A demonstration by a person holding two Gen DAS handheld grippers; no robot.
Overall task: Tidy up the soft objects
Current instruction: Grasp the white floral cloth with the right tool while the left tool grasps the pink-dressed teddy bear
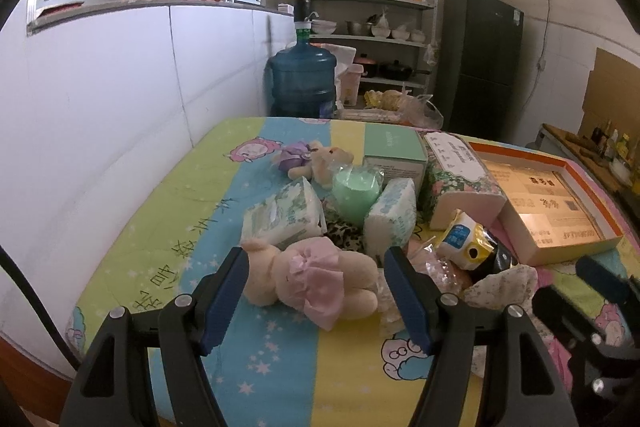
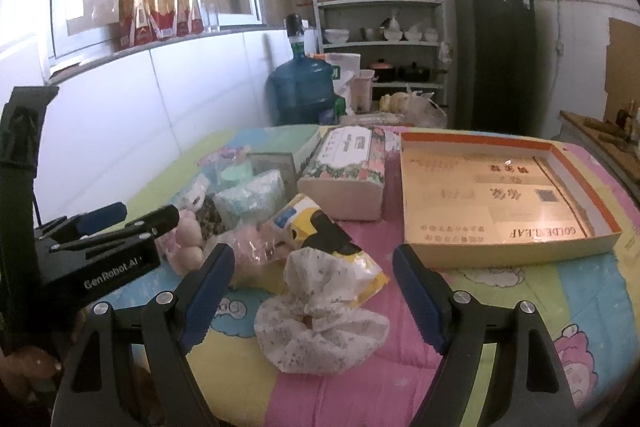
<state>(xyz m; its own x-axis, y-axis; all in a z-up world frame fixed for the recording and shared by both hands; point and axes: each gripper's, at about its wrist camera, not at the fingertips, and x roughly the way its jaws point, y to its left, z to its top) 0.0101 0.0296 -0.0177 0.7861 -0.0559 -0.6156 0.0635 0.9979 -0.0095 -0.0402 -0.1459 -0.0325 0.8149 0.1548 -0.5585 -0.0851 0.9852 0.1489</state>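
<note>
My left gripper (image 1: 316, 279) hangs with its jaws spread wide on either side of the plush bear in a pink dress (image 1: 312, 283), not pinching it. The bear lies on its side on the quilt; I judge it light and squashy, best taken across the padded belly, since the dress frill would slip. From the right wrist, my right gripper (image 2: 316, 291) is likewise open and empty, framing the floral cloth scrunchie (image 2: 320, 323), limp and featherweight, easiest grabbed at its bunched middle. Beyond lies the orange-rimmed shallow box (image 2: 472, 141), near the scrunchie, with nothing in it that I can see but its printed floor.
</note>
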